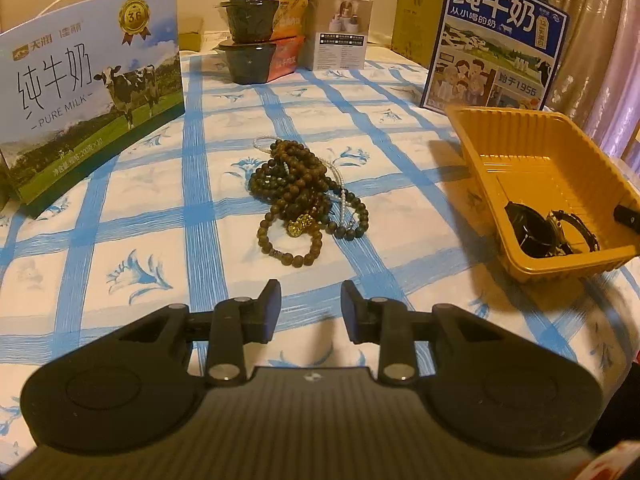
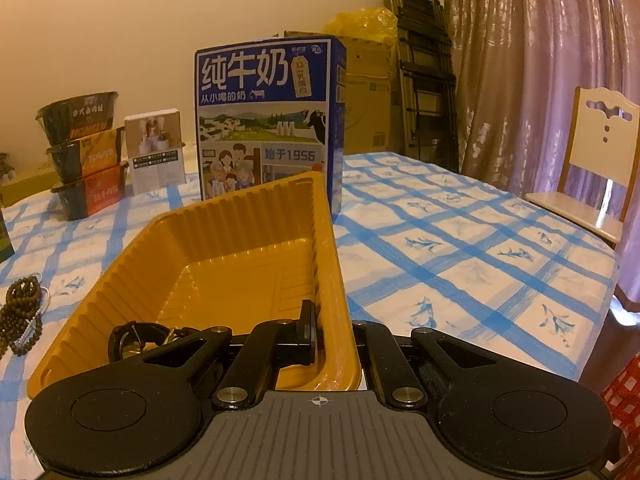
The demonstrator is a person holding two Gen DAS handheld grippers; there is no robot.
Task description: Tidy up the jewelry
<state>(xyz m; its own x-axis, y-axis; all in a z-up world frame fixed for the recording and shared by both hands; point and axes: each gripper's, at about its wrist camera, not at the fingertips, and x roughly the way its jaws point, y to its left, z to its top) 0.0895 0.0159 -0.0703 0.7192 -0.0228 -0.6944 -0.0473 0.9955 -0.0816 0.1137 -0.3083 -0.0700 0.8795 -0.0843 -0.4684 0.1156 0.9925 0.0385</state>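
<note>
- The landmark is the ribbed yellow plastic tray (image 1: 532, 168) standing on the blue-checked white tablecloth (image 1: 192, 208).
- Heaped on the cloth well to the left of the tray lies a tangle of dark brown wooden bead bracelets (image 1: 304, 192) with a gold charm (image 1: 297, 227) and a thin strand of pale beads (image 1: 340, 184) threaded through it.
- In the tray's near corner sit two dark wristwatches (image 1: 548, 232), so part of the sorting looks done.
- The left gripper (image 1: 310, 308) hovers short of the heap, left of the tray, its fingers spread and holding nothing.
- The right gripper (image 2: 332, 340) pinches the tray's near right wall: one finger (image 2: 306, 336) is inside against the wall, the other outside, mostly hidden.
- Risk: the strands are interlaced, so lifting one bracelet would likely drag others or the pale strand, dropping them short of the tray.
- Risk: round beads may roll out of a shallow pinch.
- Risk: the light tray is held by one thin wall; a twist or pull there could tip it and spill the watches.
- Risk: a low approach could snag the cloth.
</note>
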